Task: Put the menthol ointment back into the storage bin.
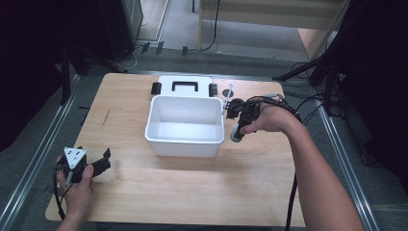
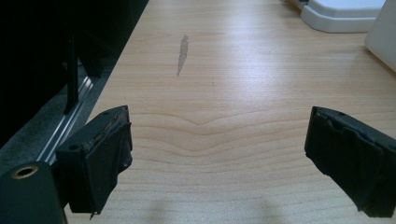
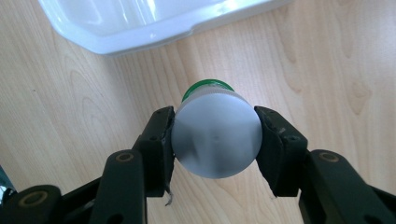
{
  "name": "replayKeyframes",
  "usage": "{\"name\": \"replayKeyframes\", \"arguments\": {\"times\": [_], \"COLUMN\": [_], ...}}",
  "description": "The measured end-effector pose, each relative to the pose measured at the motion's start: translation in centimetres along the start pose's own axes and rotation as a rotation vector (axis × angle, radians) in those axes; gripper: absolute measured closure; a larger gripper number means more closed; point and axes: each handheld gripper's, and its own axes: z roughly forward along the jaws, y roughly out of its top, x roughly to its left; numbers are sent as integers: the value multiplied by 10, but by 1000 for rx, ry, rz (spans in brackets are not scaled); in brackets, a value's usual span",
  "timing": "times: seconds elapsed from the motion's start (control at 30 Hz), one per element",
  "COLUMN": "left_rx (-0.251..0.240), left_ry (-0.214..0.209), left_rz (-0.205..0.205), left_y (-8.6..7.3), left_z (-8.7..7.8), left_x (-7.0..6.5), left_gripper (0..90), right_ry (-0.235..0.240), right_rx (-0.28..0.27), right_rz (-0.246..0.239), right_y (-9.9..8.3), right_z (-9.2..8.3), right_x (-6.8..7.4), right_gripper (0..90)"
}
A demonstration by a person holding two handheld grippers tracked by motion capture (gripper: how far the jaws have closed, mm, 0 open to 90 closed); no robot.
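My right gripper (image 3: 215,140) is shut on a small white bottle with a green cap (image 3: 215,135), its pads pressing on both sides of the round body. In the high view that bottle (image 1: 236,133) hangs cap-down just right of the open white bin (image 1: 185,139), and the right gripper (image 1: 239,126) holds it above the table. The left gripper (image 1: 103,161) rests at the table's near left corner. Its jaws stand wide apart over bare wood, with nothing between the pads (image 2: 109,154).
The bin's white lid with a black handle (image 1: 185,85) lies flat behind the bin. A dark scuff mark (image 2: 182,53) runs along the wood at the left. Metal rails (image 1: 36,159) edge the table on both sides; cables trail at the far right.
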Motion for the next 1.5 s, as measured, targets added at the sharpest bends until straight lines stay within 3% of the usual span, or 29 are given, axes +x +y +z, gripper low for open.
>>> {"name": "replayKeyframes", "arguments": {"times": [0.43, 0.9, 1.0, 1.5], "left_rx": [0, 1, 2, 4], "left_ry": [-7, -14, -15, -21], "left_rz": [0, -3, -2, -5], "left_y": [0, 0, 0, 0], "left_z": [0, -1, 0, -1], "left_x": [1, 1, 1, 2], "left_gripper": [82, 82, 82, 82], "right_ry": [-6, -4, -5, 1], "right_rx": [17, 24, 26, 35], "right_rz": [-3, -59, -51, -102], "right_y": [18, 47, 52, 84], "right_z": [-34, -63, -67, -67], "right_x": [-12, -4, -1, 10], "right_gripper": [515, 515, 516, 515]}}
